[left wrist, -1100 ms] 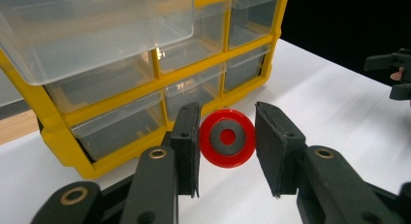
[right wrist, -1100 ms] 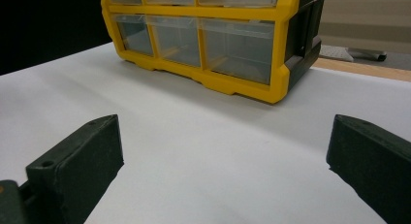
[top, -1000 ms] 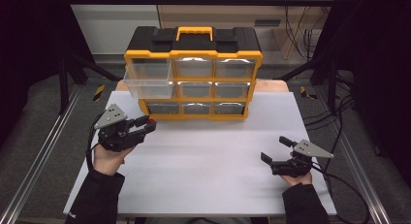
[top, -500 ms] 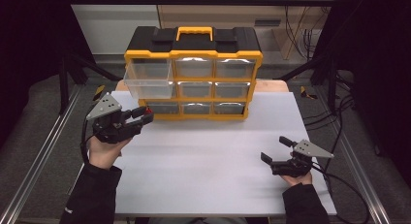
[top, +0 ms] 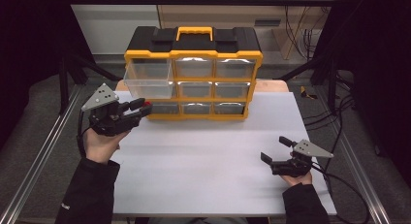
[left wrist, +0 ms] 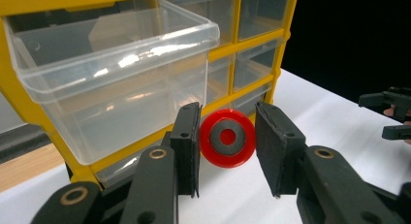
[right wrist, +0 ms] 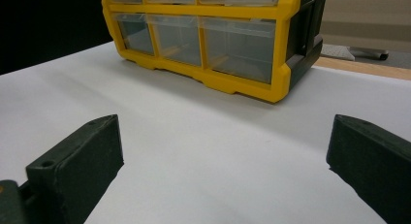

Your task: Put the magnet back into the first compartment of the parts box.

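Where the white table (top: 213,161) runs broad and bare at its near half, one yellow-and-black organizer (top: 194,71) stands at the far middle, three rows of three clear drawers, nine in all. One drawer (top: 148,81), top left, is pulled out past the frame; eight sit flush. Open white surface lies between the two grippers and reaches to the near edge.

Two grippers. Left gripper (top: 138,107) is held up off the table at the left, just near of the pulled-out drawer, jaws clamped on one red disc (left wrist: 227,137) with a grey ring and red centre. In the left gripper view the disc sits below the drawer's front wall; touching or apart, cannot tell. Right gripper (top: 276,150) rests low at the near right, well apart from the organizer, jaws spread wide with bare table between them.

Drawer contents are hard to make out through glare. The organizer's top is cut off in both gripper views. One hand (top: 99,144) grips the left tool; the other is mostly hidden under the right one.
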Demonstrator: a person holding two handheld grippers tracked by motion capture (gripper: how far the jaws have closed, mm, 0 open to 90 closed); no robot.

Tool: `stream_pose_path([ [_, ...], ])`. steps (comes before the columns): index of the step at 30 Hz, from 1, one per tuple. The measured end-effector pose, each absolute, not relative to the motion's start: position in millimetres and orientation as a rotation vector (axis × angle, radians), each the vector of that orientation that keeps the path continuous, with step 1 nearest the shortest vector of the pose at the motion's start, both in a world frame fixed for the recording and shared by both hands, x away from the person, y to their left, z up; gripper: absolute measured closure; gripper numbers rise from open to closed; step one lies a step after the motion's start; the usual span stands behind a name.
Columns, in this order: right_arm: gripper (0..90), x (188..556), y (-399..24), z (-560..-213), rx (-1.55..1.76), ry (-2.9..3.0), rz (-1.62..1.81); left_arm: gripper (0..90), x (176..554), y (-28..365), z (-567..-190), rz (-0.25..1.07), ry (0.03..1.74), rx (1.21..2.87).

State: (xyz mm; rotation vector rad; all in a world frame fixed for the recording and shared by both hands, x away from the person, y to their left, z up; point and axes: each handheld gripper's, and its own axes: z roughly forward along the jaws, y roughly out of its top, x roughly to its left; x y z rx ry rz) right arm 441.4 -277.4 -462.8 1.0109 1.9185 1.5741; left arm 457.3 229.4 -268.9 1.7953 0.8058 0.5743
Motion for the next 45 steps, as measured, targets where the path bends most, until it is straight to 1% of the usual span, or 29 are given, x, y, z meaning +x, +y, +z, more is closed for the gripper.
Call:
stream_pose_path([
  [24, 0.3, 441, -277, -462, 1.015, 1.916, 1.579, 62.2, 465, 232, -240, 0.605, 0.812, 1.762],
  [45, 0.3, 441, -277, -463, 1.011, 1.917, 1.577, 62.1, 482, 227, -222, 0.633, 0.840, 1.758],
])
